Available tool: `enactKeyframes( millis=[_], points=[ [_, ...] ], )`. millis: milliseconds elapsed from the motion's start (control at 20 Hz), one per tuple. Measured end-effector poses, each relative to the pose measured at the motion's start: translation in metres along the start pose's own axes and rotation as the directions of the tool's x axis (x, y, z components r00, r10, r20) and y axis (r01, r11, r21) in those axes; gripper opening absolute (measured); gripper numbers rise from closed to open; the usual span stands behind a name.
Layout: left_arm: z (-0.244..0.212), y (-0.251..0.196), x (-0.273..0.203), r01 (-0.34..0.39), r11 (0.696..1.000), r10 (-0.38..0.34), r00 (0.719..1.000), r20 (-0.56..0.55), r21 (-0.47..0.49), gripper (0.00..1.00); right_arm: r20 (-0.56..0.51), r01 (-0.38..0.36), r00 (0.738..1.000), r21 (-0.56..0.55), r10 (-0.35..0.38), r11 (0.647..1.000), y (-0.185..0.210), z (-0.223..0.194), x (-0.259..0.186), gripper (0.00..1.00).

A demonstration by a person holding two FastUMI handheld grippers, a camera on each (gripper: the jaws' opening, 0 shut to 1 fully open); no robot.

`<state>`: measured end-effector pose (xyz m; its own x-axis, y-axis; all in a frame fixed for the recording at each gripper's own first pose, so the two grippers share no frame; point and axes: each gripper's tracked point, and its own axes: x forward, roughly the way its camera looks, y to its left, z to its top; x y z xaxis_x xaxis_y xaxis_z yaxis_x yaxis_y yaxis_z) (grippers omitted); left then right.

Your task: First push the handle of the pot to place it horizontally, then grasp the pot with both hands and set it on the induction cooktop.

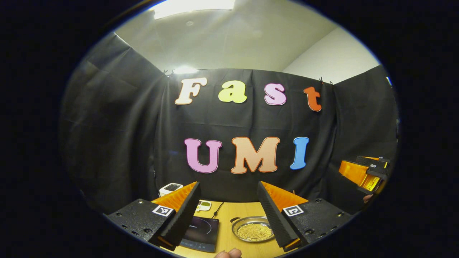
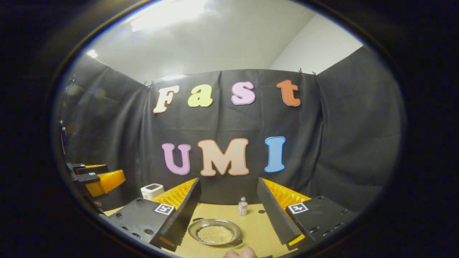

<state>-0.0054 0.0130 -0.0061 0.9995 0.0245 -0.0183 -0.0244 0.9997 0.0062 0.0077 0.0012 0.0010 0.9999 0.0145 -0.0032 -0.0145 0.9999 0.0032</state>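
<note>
The pot (image 1: 252, 230) is a shallow metal pan with golden beads inside, resting on the wooden table (image 1: 244, 209). Its small dark handle (image 1: 235, 219) sticks out at the far left of the rim. The dark induction cooktop (image 1: 200, 233) lies just left of it. My left gripper (image 1: 228, 186) hangs open above the table, with nothing between its fingers. In the right gripper view the pot (image 2: 215, 233) sits below, and my right gripper (image 2: 227, 181) is open and holds nothing. Each gripper appears off to the side in the other's view: the right gripper (image 1: 365, 172) and the left gripper (image 2: 95, 177).
A white boxy device (image 1: 171, 188) stands at the table's back left, also seen as a white device (image 2: 152, 190). A small bottle (image 2: 243, 206) stands behind the pot. A cable (image 1: 217, 209) runs back from the cooktop. A fingertip (image 1: 229, 253) shows at the bottom edge.
</note>
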Motion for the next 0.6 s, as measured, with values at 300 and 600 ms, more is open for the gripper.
enactKeyframes(
  millis=[300, 600],
  points=[
    [0.002, 0.006, -0.006, -0.011, 1.000, 0.010, 1.000, 0.008, 0.019, 0.95, -0.003, 0.002, 1.000, 0.009, -0.002, 1.000, 0.001, 0.001, -0.004, 0.99],
    [0.001, 0.014, -0.011, -0.014, 1.000, 0.014, 1.000, 0.002, 0.023, 0.92, -0.003, 0.011, 1.000, 0.006, -0.011, 1.000, 0.002, 0.000, -0.006, 0.99]
  ],
)
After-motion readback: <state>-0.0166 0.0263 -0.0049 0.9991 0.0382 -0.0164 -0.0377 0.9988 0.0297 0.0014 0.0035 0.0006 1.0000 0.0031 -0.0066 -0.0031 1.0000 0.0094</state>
